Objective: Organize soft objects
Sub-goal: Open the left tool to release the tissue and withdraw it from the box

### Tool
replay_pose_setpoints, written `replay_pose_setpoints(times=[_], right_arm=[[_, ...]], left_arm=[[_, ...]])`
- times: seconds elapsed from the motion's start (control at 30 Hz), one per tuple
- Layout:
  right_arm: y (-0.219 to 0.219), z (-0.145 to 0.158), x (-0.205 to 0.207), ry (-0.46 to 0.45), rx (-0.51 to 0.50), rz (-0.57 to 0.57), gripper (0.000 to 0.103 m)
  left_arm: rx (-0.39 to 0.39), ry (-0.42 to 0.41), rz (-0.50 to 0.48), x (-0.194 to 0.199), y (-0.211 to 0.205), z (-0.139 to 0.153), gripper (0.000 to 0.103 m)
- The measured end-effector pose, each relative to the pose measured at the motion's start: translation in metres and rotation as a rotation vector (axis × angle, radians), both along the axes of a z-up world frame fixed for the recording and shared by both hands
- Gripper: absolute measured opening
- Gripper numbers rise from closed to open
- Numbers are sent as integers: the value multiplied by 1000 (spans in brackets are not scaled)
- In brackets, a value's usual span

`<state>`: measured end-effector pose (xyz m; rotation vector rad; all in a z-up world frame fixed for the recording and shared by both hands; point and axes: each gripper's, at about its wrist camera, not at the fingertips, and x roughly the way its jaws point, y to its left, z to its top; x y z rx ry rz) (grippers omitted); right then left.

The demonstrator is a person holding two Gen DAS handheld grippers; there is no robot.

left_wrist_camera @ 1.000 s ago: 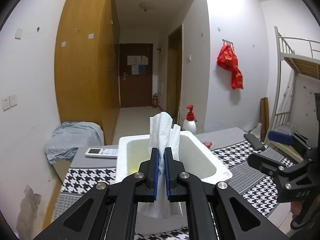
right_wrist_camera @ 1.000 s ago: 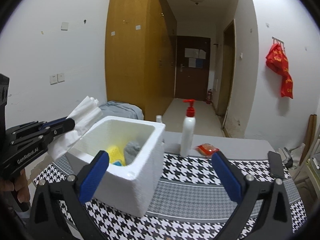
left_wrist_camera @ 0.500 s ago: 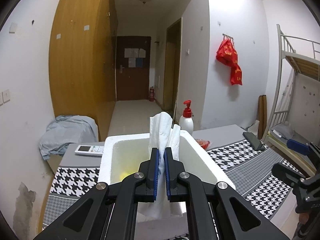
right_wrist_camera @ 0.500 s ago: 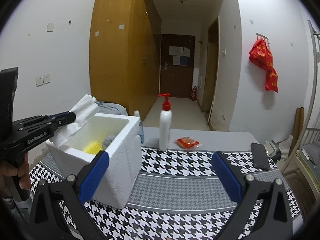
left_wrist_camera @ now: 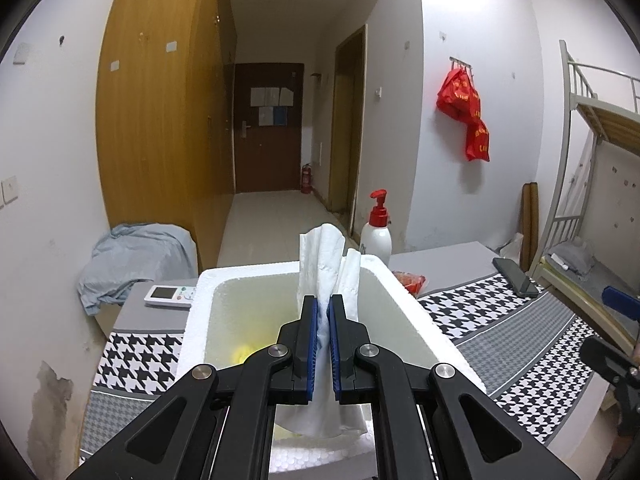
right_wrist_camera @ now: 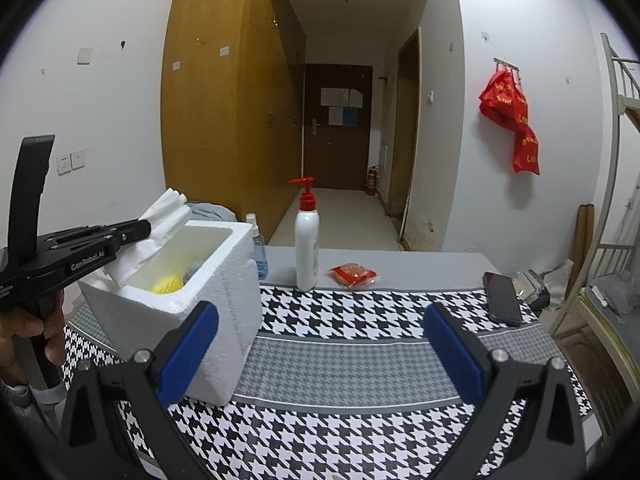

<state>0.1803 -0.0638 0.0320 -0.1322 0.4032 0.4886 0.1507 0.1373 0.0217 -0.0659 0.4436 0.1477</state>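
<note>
My left gripper (left_wrist_camera: pixel 323 308) is shut on a white folded tissue (left_wrist_camera: pixel 325 256) and holds it over the open white foam box (left_wrist_camera: pixel 416 312). In the right wrist view the left gripper (right_wrist_camera: pixel 146 226) holds the tissue (right_wrist_camera: pixel 168 216) above the near-left rim of the foam box (right_wrist_camera: pixel 224 304). A yellow soft object (right_wrist_camera: pixel 166 284) and a grey one (right_wrist_camera: pixel 194 268) lie inside the box. My right gripper (right_wrist_camera: pixel 320 340) is open and empty, above the houndstooth tablecloth (right_wrist_camera: pixel 340 380) to the right of the box.
A white pump bottle with a red top (right_wrist_camera: pixel 307 236), a small blue spray bottle (right_wrist_camera: pixel 258 252), a red snack packet (right_wrist_camera: pixel 352 274) and a black phone (right_wrist_camera: pixel 502 298) lie on the table. A white remote (left_wrist_camera: pixel 170 295) lies left of the box. A bunk bed (left_wrist_camera: pixel 592 184) stands at the right.
The left gripper with the tissue has moved further over the box opening. The right gripper has drawn back to the right, so the box now sits further left in its view.
</note>
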Motion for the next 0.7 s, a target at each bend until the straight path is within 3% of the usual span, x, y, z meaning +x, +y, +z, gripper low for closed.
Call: replay_pose_setpoints(times=[0.1,0.17,0.23,0.27,0.4,0.7], right_arm=[[-2,0,0,0,3,0,103],[-3,-1,1,1,6,0,103],[-4,-2,2,4,7,1,103],[-5,-2,3,5,7,1,103],[-7,-3,4,9,13,4,103],[-18,3,-9,-12,32,38,103]], left_arm=[[9,14,12,6,0,-2,9],[15,17,23,8,0,-4,31],[16,1,48,7,1,-3,79],[18,-12,56,5,1,-2,84],[30,-59,66,-5,-3,4,97],[63,-111,87,-42,-25,18,102]])
